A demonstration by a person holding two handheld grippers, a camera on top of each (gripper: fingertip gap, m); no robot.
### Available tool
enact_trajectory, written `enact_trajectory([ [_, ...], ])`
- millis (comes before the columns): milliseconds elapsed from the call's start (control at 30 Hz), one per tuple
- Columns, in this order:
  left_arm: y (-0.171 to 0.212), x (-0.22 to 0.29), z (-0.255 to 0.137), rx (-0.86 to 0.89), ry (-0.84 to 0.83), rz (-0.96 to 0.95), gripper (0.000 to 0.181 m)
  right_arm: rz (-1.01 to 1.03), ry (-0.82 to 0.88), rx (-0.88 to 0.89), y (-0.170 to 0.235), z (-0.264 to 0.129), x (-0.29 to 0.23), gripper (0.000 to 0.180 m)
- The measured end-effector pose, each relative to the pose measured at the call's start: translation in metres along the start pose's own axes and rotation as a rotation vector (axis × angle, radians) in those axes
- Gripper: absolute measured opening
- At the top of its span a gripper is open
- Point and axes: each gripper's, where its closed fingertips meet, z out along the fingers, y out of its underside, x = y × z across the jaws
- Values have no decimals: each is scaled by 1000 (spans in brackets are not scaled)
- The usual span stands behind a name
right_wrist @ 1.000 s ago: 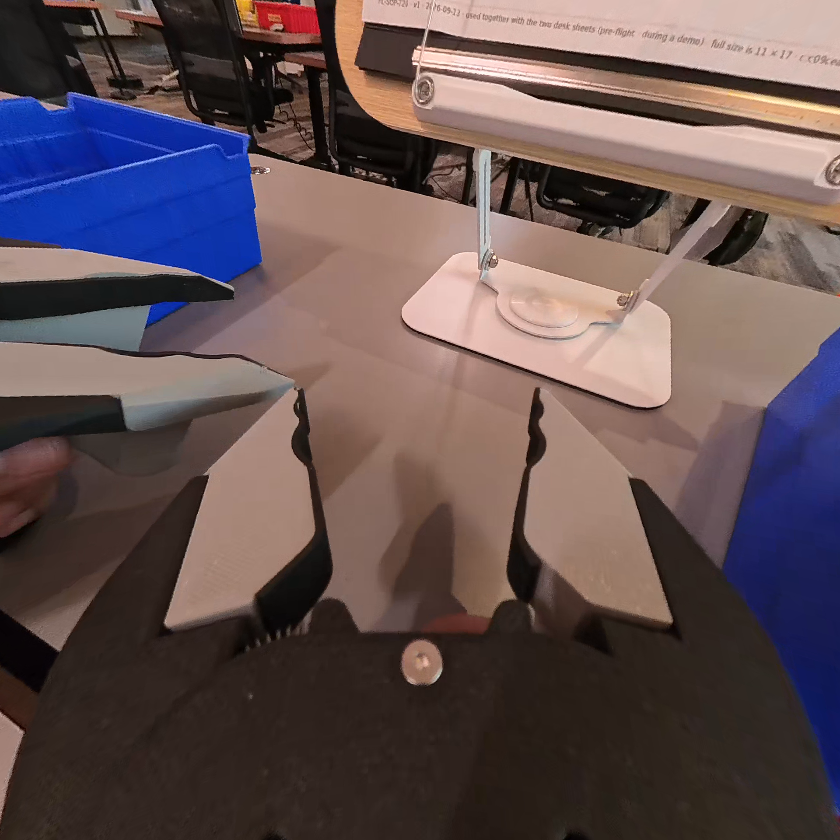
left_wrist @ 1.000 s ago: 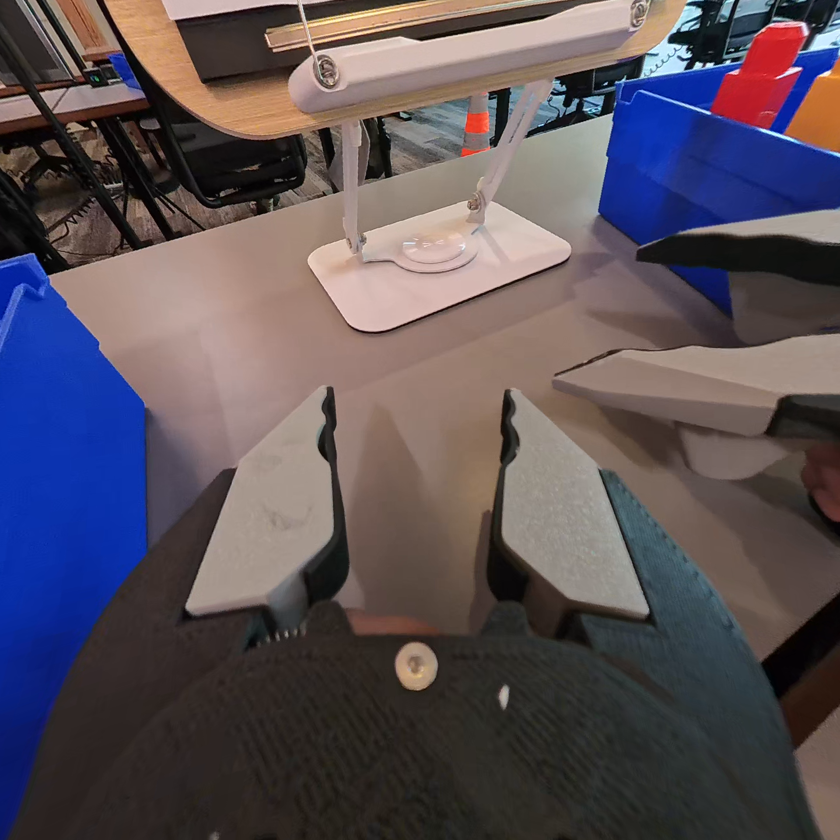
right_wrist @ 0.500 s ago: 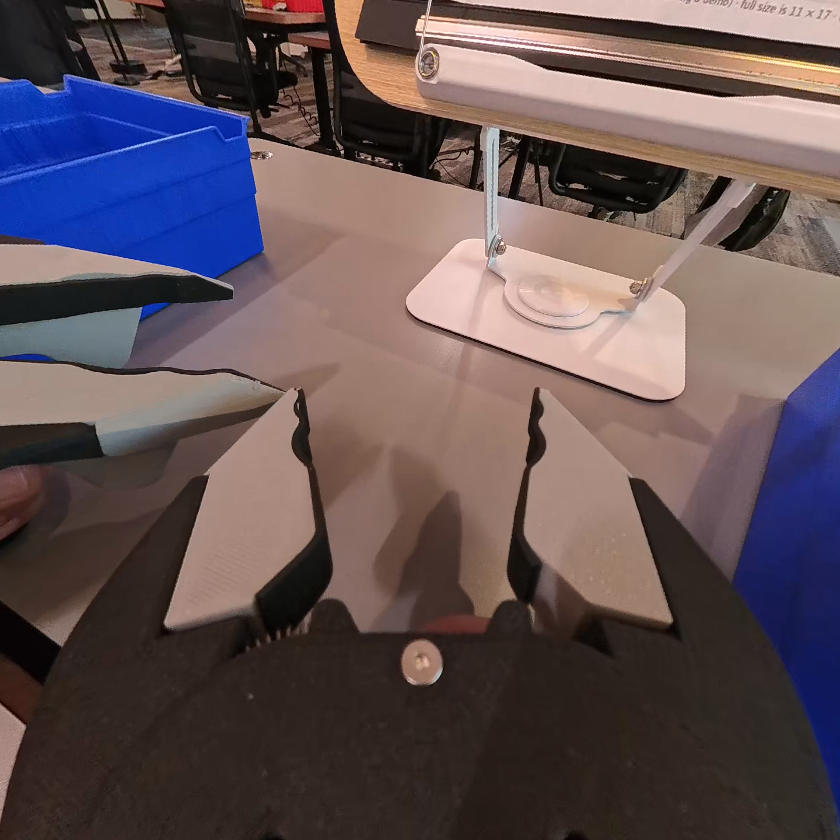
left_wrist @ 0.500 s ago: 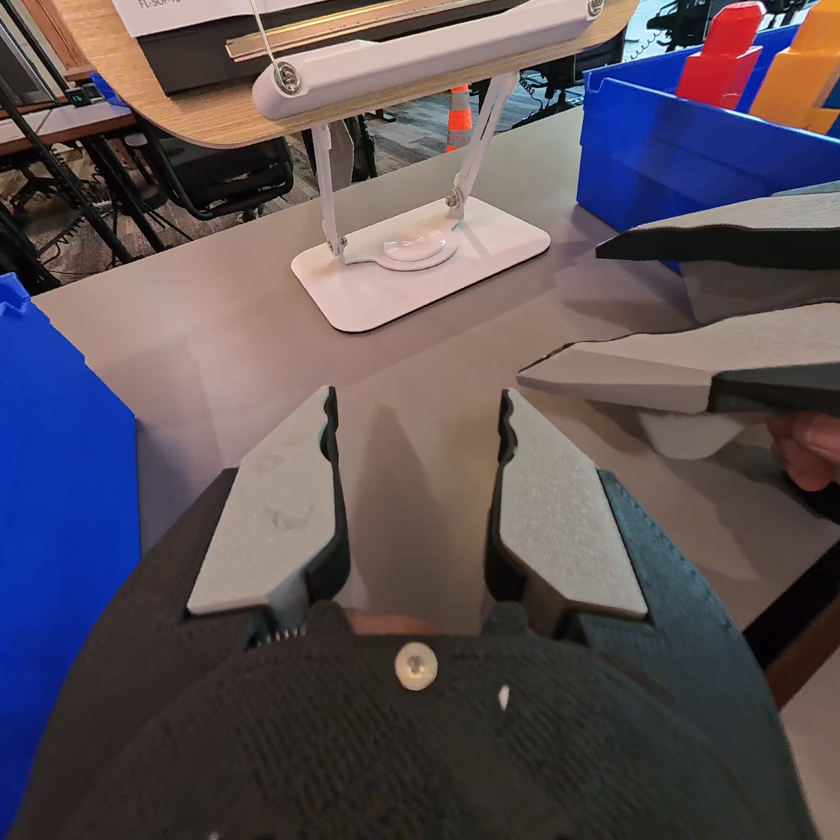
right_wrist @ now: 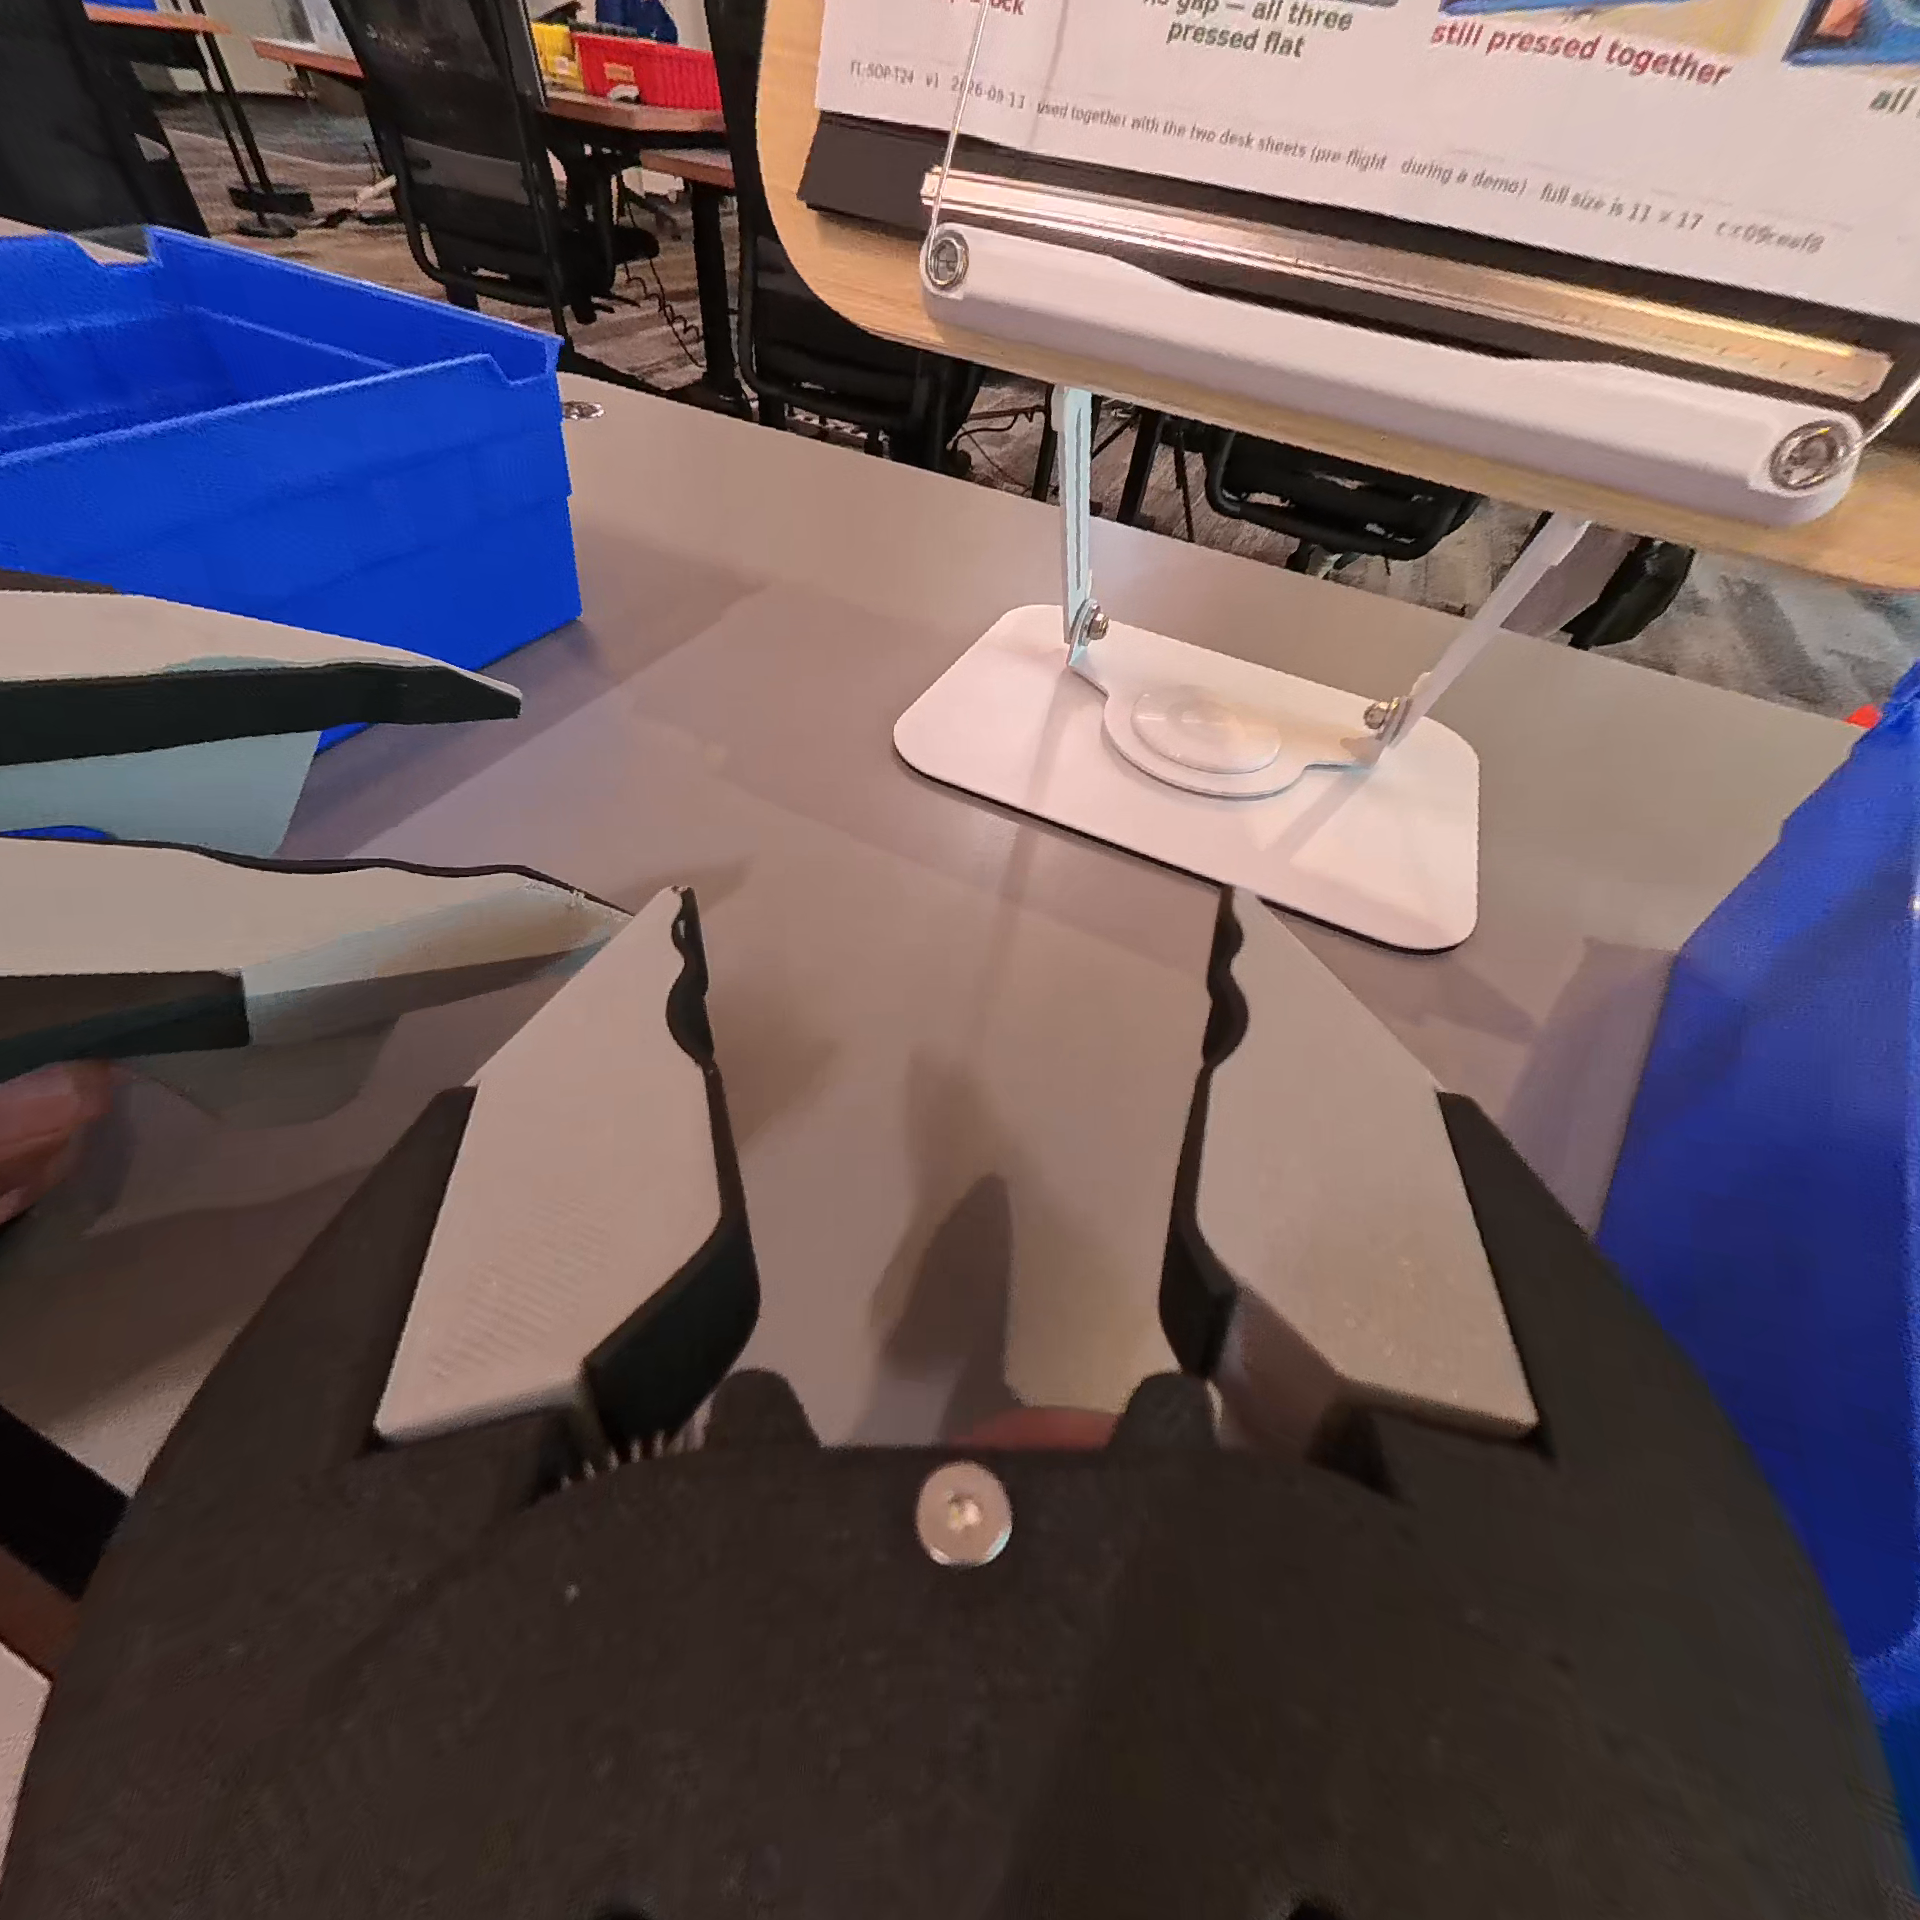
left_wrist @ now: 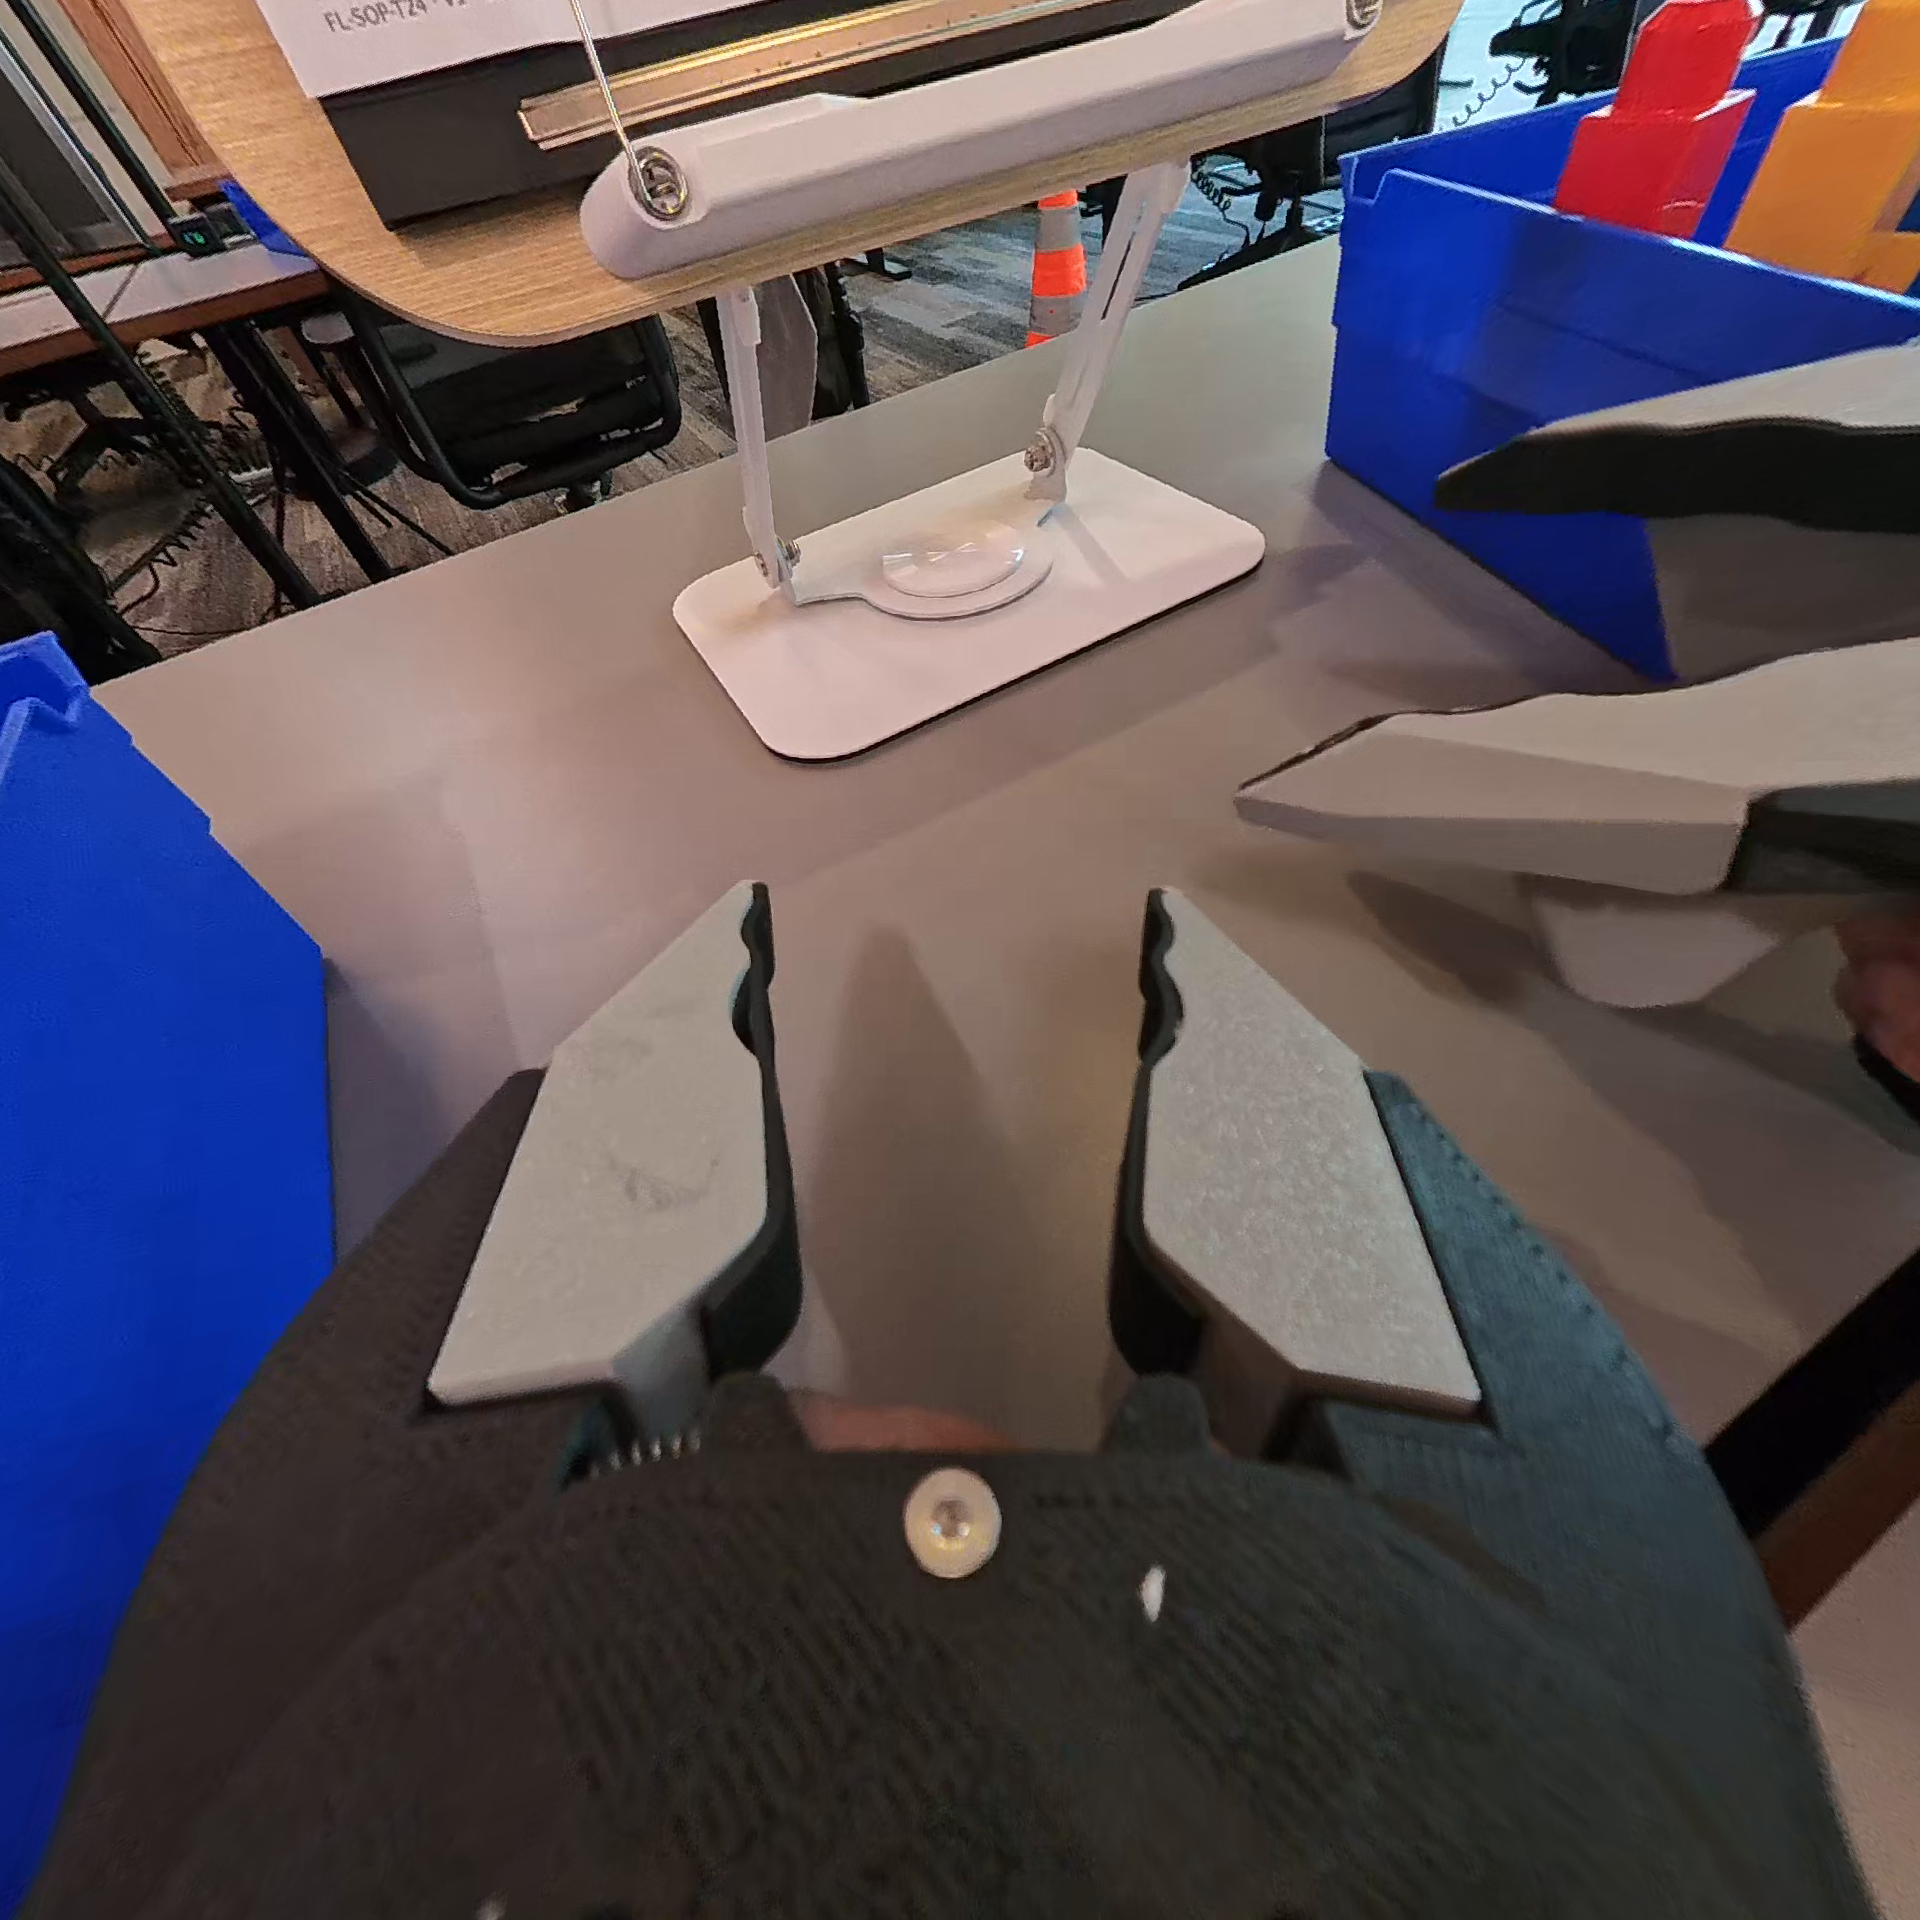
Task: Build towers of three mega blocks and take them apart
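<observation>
My left gripper is open and empty above the grey table. My right gripper is open and empty too, close beside it. In the left wrist view the right gripper reaches in from the right. In the right wrist view the left gripper reaches in from the left. A red mega block and an orange mega block stand up out of a blue bin at the far right. No block lies between either gripper's fingers.
A white document stand with a wooden board and a printed sheet stands at the table's middle back, also seen in the right wrist view. A second blue bin sits at the left. Office chairs stand beyond the table. The red mega block is about 15 cm from my right fingertips and 30 cm from my left.
Both grippers have tilted and shifted slightly. The stand sits a little differently in each view, and the sheet on it shows more in the right wrist view. Both stay open and empty.
</observation>
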Motion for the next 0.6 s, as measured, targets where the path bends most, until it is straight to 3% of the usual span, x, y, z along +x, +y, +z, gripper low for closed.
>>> enact_trajectory([
  [300, 5, 3, -21, 7, -46, 34, 70, -26, 32, 55, -10, -15, 6, 95],
  [600, -23, -15, -90, 148, -145, -53, 65, 2, -47, 112, -7, -36, 2, 102],
])
